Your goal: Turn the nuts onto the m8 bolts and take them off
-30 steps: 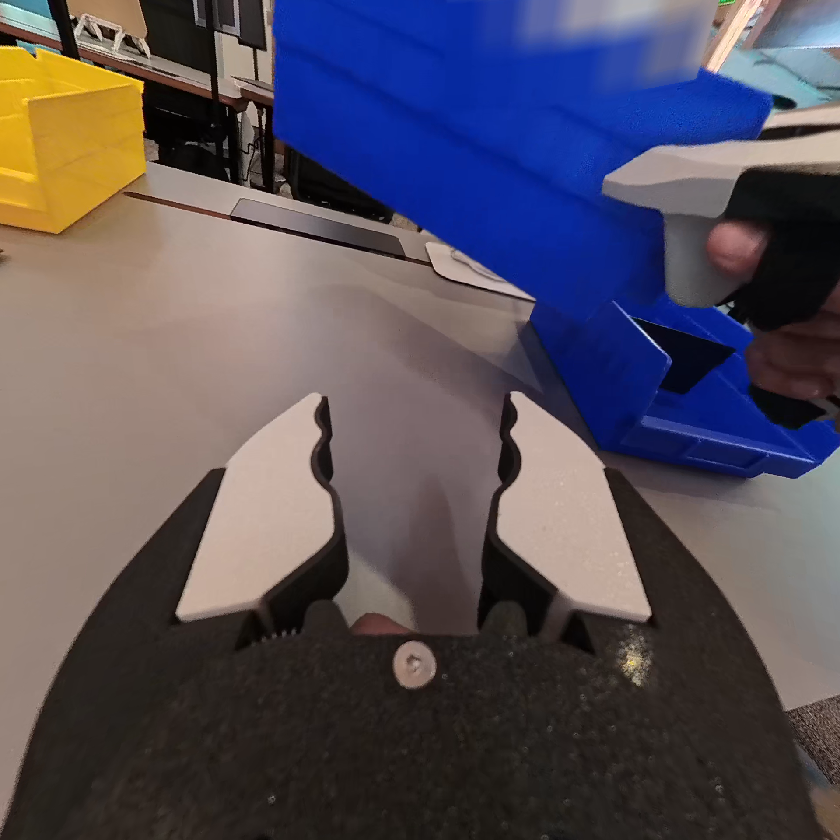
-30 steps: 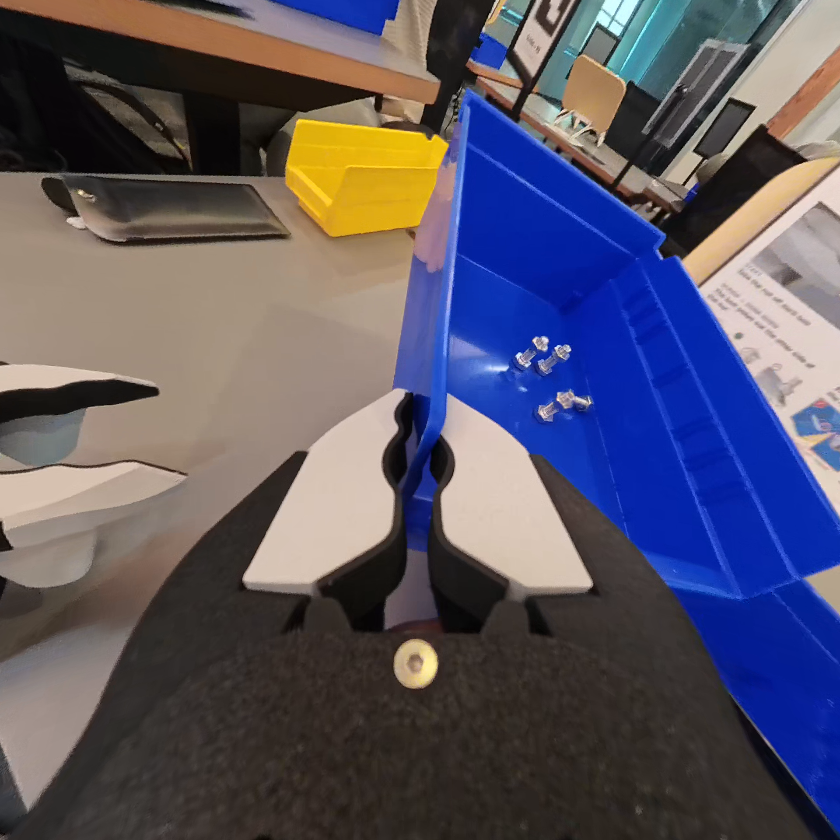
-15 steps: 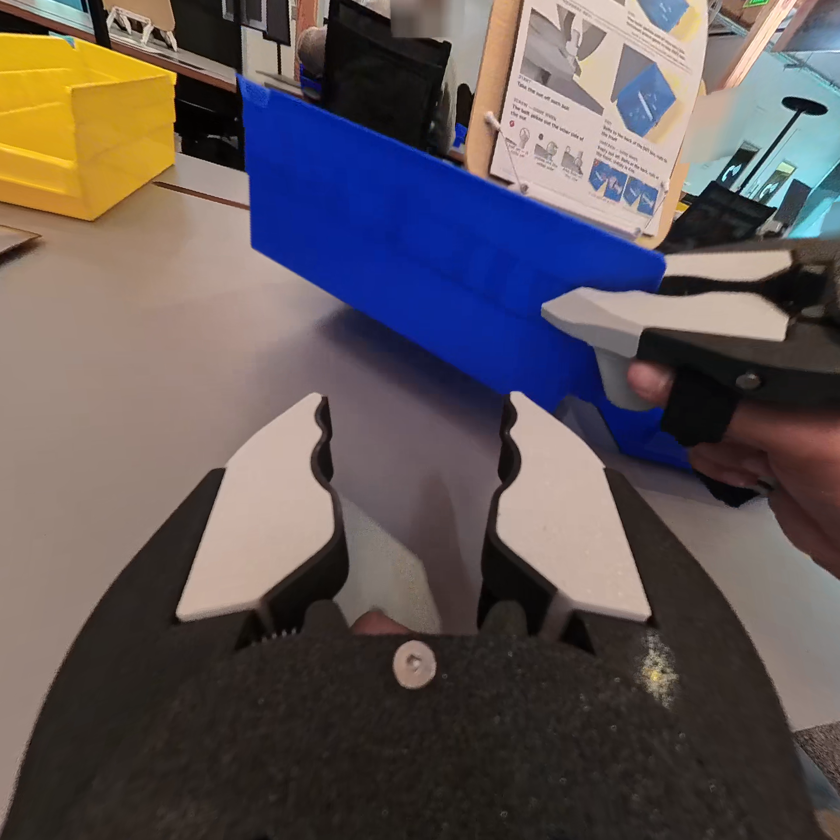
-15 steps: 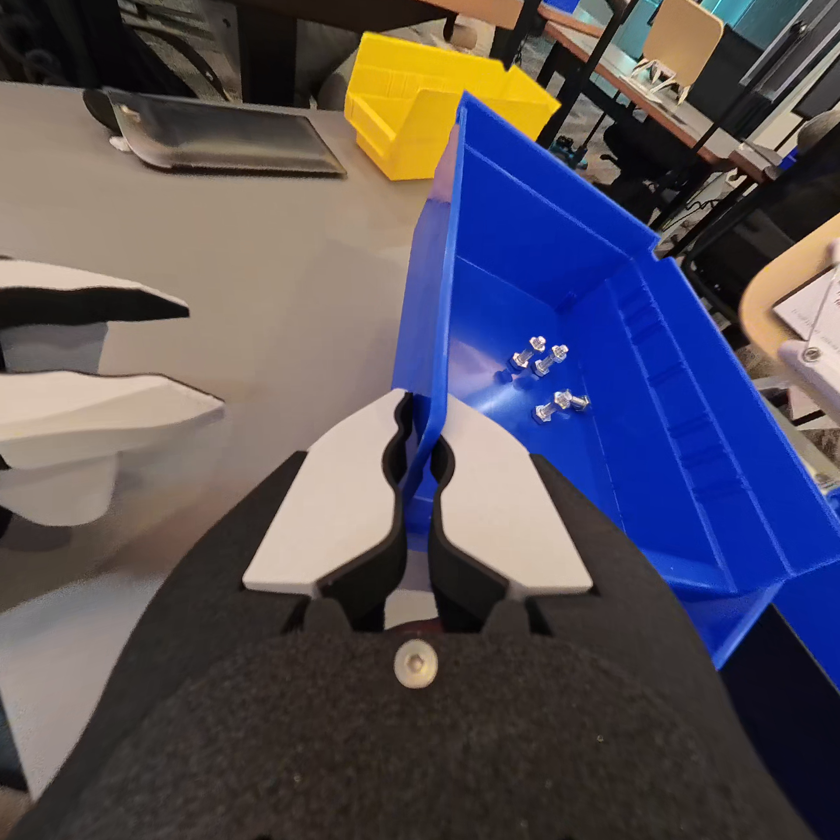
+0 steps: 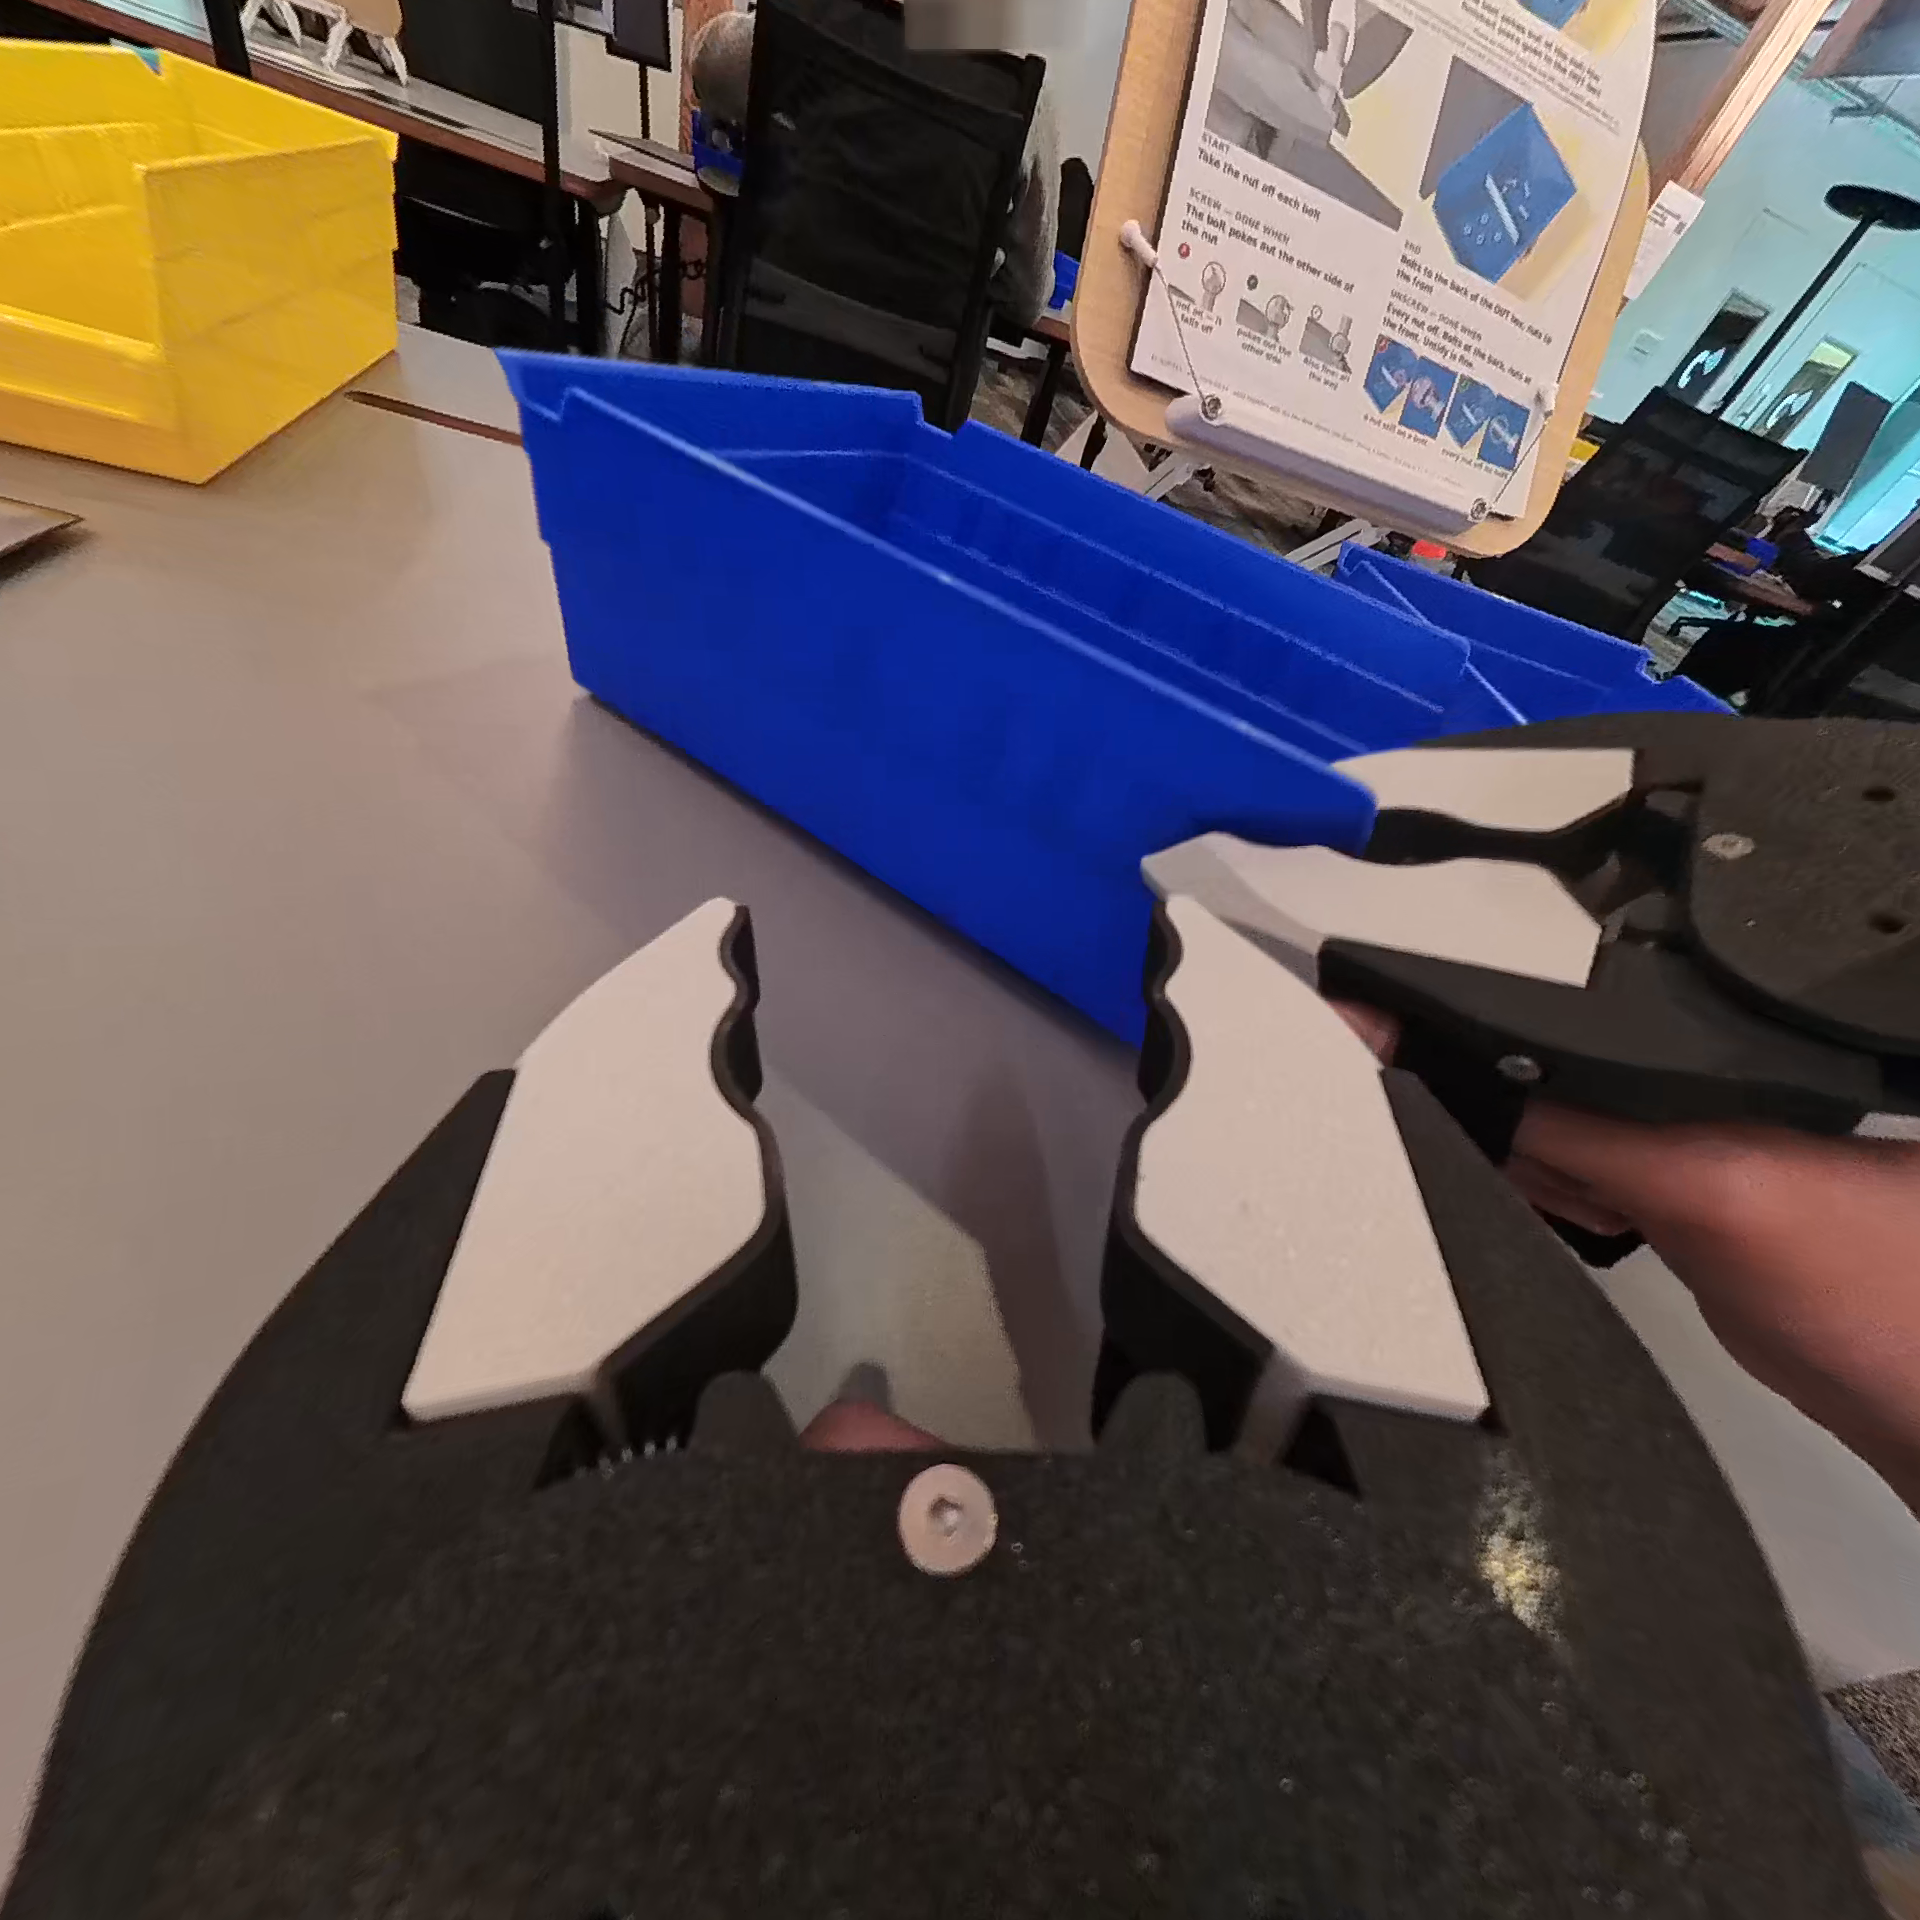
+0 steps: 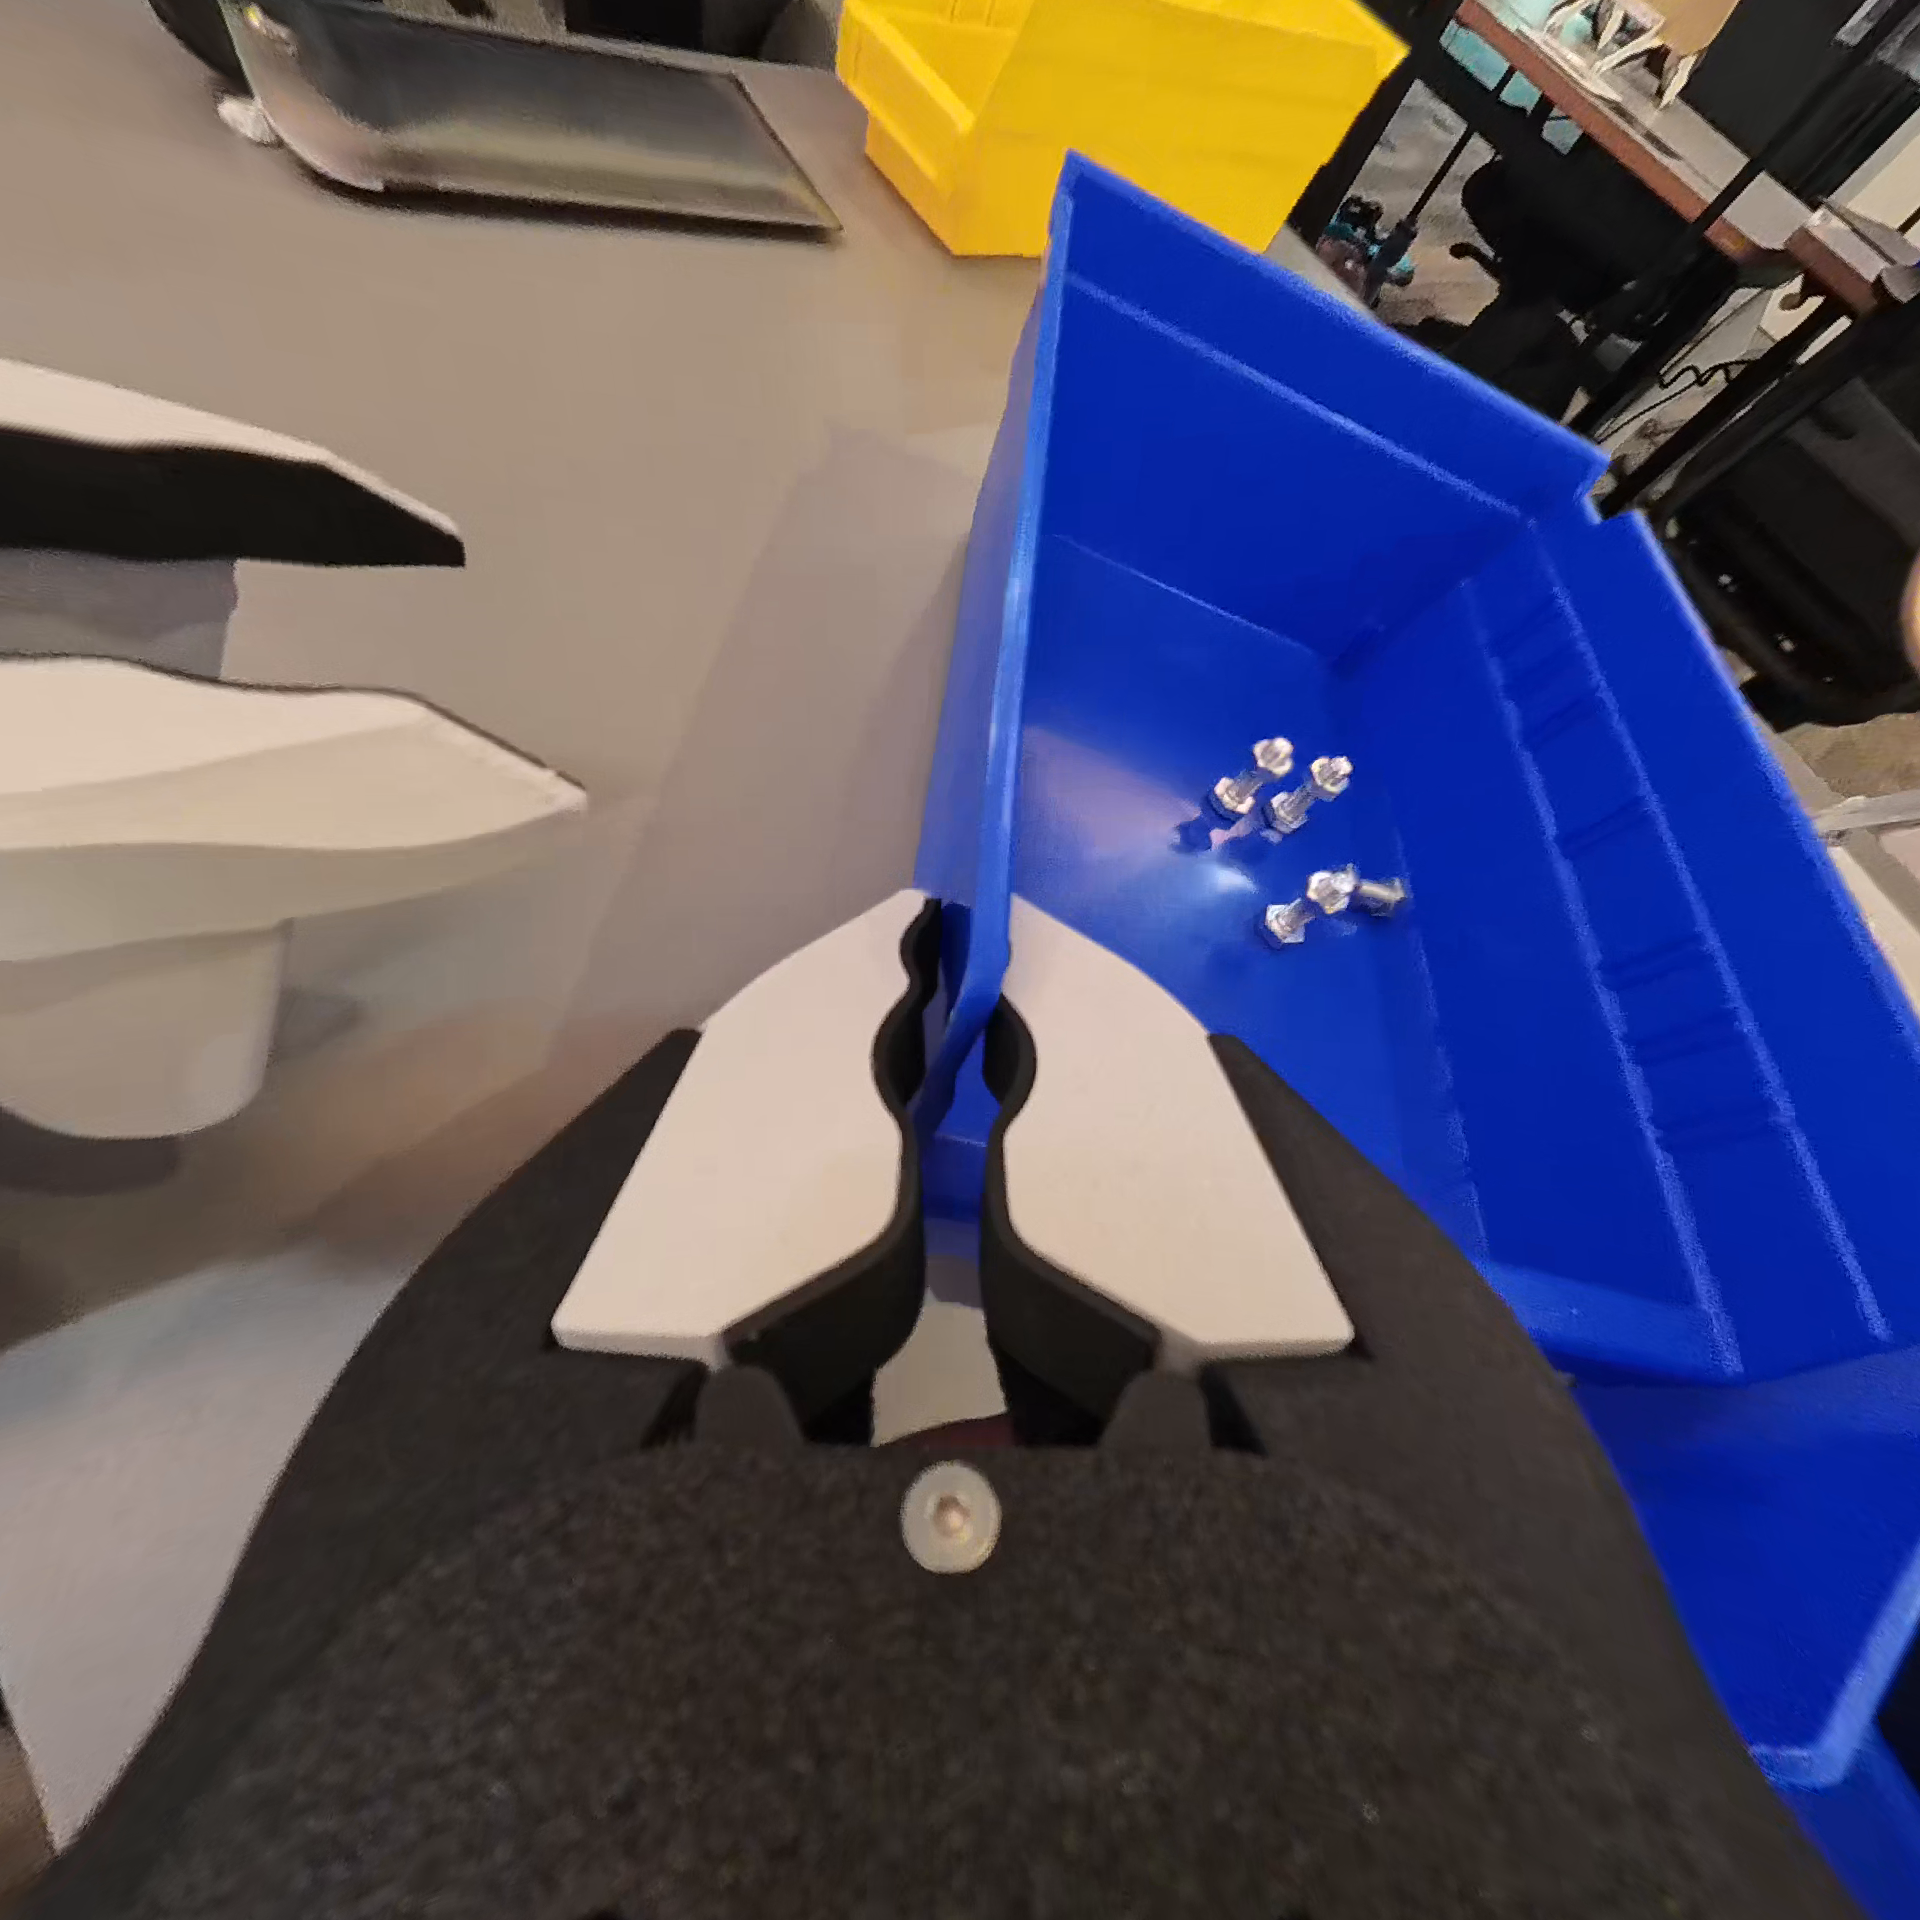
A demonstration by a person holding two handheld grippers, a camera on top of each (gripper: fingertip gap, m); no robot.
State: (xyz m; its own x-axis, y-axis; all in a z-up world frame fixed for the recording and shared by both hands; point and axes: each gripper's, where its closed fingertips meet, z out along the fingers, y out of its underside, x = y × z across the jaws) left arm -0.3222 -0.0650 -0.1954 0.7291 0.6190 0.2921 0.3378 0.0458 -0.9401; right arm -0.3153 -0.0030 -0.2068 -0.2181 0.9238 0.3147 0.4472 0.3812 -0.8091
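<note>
The bolts, four small silver ones that appear to have nuts threaded on, lie loose on the floor of a blue bin, grouped as two pairs near its middle, at about 1 o'clock from the right gripper in the right wrist view. That gripper is pinched onto the bin's near side wall at the corner, one finger outside and one inside, with the thin blue wall clamped between the pads. In the left wrist view the same right gripper comes in from 3 o'clock, held by a hand, its tips on the bin's near corner. The bin sits on a grey table; whether its base is fully flat on the surface I cannot tell.

The left gripper is spread wide with nothing between its fingers, hovering over bare table just beside the bin's near corner; from the right wrist view it shows at 9 o'clock, blurred.

A yellow bin stands on the table at 10 o'clock in the left wrist view. A second blue bin lies behind the first. A wooden board carrying a printed sheet stands beyond at 1 o'clock. A flat dark pouch lies on the table at 11 o'clock in the right wrist view.
</note>
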